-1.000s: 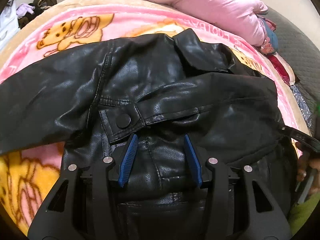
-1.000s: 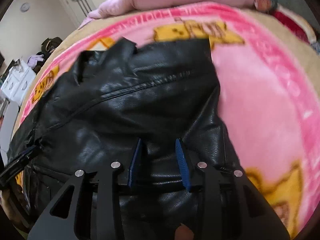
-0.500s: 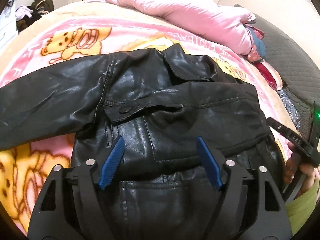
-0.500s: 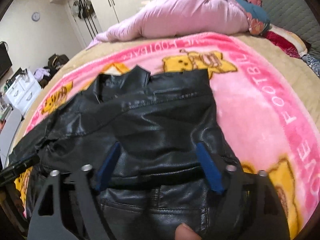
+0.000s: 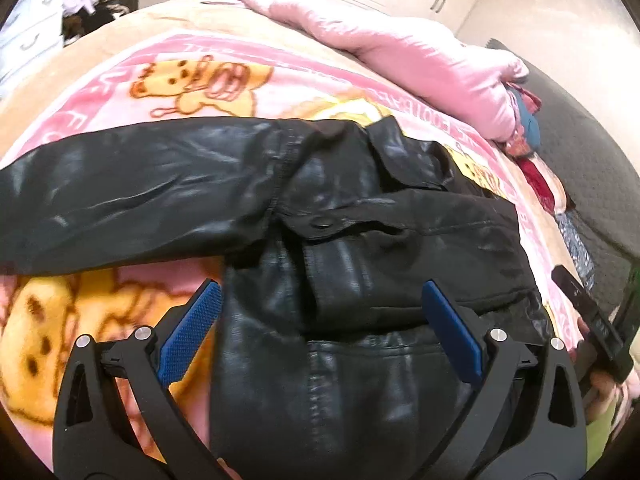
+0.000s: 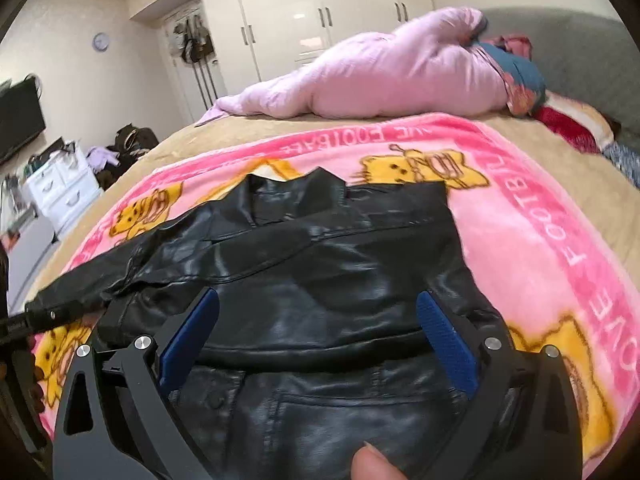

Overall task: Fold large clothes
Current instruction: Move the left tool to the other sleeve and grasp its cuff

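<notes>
A black leather jacket lies on a pink cartoon blanket on the bed. One sleeve is folded across its chest; the other sleeve stretches out to the left. My left gripper is open and empty above the jacket's lower body. My right gripper is open and empty above the same jacket, near its hem. The right gripper's black body shows at the right edge of the left wrist view.
A pink quilt and some folded clothes lie at the far end of the bed. A white drawer unit, bags and a wardrobe stand beyond the bed. A grey headboard is on the right.
Both grippers opened wide, let go of the jacket fold, and pulled back and up from it. The folded sleeve stays across the chest.
</notes>
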A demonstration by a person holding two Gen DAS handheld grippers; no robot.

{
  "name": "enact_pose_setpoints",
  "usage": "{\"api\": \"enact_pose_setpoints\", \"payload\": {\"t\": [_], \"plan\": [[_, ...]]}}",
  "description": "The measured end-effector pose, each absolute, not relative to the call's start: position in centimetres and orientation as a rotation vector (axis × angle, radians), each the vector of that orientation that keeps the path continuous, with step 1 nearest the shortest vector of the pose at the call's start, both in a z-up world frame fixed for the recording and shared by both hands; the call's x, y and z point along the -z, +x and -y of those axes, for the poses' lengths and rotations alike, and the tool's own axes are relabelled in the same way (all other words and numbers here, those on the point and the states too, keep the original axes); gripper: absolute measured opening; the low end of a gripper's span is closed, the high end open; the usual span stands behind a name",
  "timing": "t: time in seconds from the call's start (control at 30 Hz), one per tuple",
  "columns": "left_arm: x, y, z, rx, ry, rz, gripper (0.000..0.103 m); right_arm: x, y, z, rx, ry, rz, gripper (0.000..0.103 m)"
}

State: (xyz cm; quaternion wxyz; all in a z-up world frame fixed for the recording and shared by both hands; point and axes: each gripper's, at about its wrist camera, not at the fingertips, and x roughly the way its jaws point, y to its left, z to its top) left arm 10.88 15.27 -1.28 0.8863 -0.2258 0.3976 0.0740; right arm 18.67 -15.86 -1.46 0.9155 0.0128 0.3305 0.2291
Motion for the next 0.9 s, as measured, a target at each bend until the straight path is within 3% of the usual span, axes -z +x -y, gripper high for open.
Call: {"api": "enact_pose_setpoints", "payload": {"t": [0.9], "plan": [[1.4, 3.4, -26.7, -0.412, -0.61, -0.743, 0.094, -0.3, 12.1, -0.9, -0.73, -0.091, -0.717, 0.099]]}}
